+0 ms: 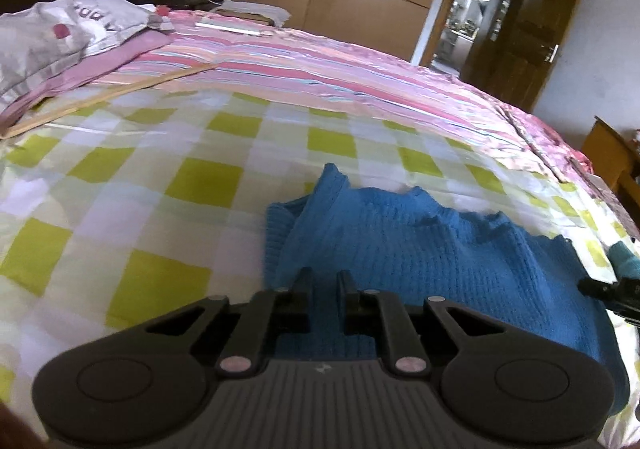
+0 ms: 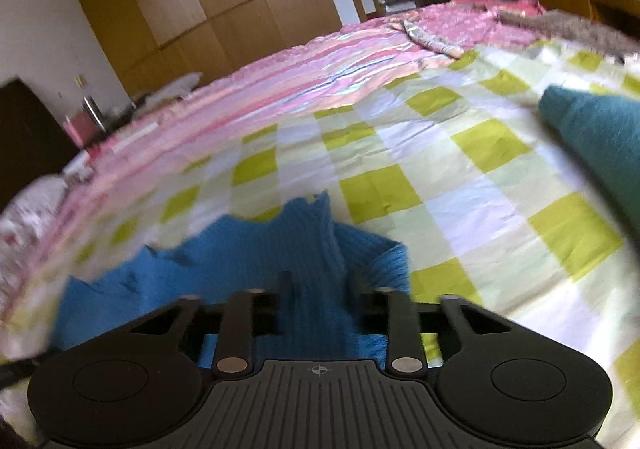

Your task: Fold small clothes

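Both the left hand-held gripper (image 1: 325, 281) and right hand-held gripper (image 2: 318, 281) pinch the blue knit sweater (image 1: 420, 249) over the checkered bedsheet (image 1: 160, 169); a teal garment (image 2: 600, 137) lies well apart.

The blue knit sweater (image 1: 420, 249) I am working on lies rumpled on the green-and-white checked sheet (image 1: 160, 177), its waffle texture plain to see. One ribbed edge stands up in a fold between the fingers of my left gripper (image 1: 325, 281), which pinch it. My right gripper (image 2: 318, 285) grips another raised ridge of the same sweater (image 2: 240, 249), the cloth peaking up ahead of the fingers. A second, darker teal garment (image 2: 600, 137) lies apart on the sheet, off to my right.
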The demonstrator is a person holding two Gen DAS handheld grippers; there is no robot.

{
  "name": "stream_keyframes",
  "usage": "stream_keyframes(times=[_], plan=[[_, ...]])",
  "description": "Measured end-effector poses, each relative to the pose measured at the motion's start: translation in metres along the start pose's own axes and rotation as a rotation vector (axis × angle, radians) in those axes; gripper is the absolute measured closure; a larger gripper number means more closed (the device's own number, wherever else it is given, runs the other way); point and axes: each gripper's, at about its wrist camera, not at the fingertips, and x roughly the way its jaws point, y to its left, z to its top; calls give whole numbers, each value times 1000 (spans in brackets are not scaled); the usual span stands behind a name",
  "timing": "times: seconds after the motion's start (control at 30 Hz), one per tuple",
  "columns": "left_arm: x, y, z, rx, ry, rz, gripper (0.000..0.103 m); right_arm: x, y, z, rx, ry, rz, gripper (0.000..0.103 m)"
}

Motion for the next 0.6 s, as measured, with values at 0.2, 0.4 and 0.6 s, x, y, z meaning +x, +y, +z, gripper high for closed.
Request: stream_keyframes(times=[0.2,0.4,0.6], plan=[[-5,9,-7,-26,0,45,83,-4,-13,1,44,2,-29,95],[-14,18,-17,-49,15,96,83,-4,-1,2,-23,13,-63,88],[-30,24,-23,-73,10,85,83,-25,10,7,-63,-34,-89,85]])
